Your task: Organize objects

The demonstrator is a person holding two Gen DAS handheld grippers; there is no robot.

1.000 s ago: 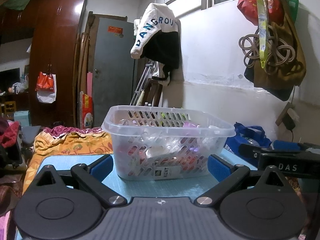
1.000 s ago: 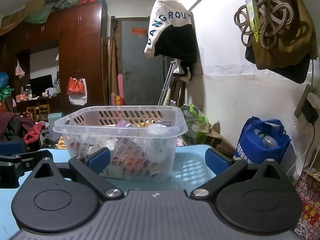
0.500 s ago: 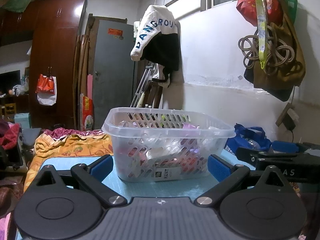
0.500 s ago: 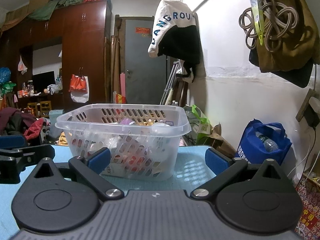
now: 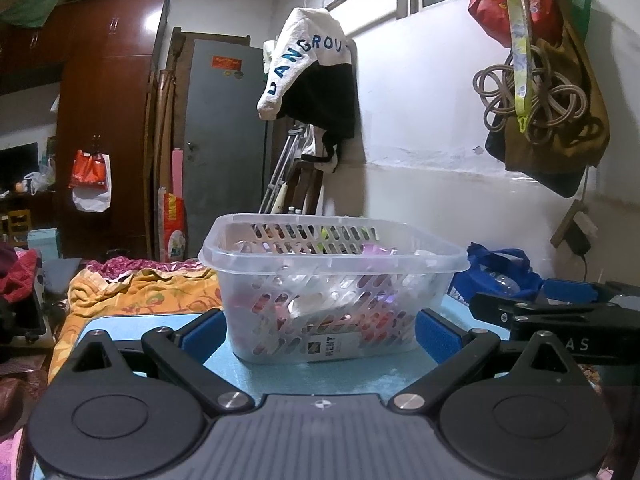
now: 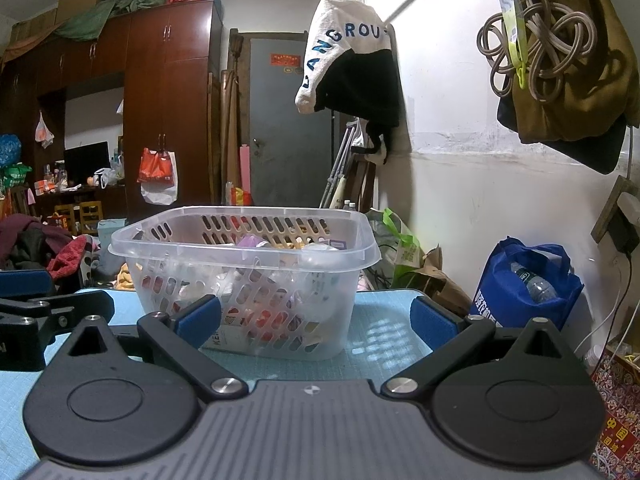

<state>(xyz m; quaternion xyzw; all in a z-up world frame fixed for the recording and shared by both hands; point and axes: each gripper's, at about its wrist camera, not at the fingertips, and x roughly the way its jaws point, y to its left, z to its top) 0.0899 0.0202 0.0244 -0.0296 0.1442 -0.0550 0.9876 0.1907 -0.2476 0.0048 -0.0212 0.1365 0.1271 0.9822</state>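
Clear plastic basket [image 5: 334,280], full, on the blue table [image 5: 344,374]: barely shifted in view over the last second. My left gripper [image 5: 320,330] and right gripper [image 6: 316,320], both spread and empty, flank it; sorting looks done

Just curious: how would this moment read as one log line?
left tongs: open, empty | right tongs: open, empty | basket: on table, holds things

Cluttered home bedroom: wooden wardrobe [image 6: 168,112], rumpled bedding [image 5: 140,292], hanging jacket [image 6: 352,60].
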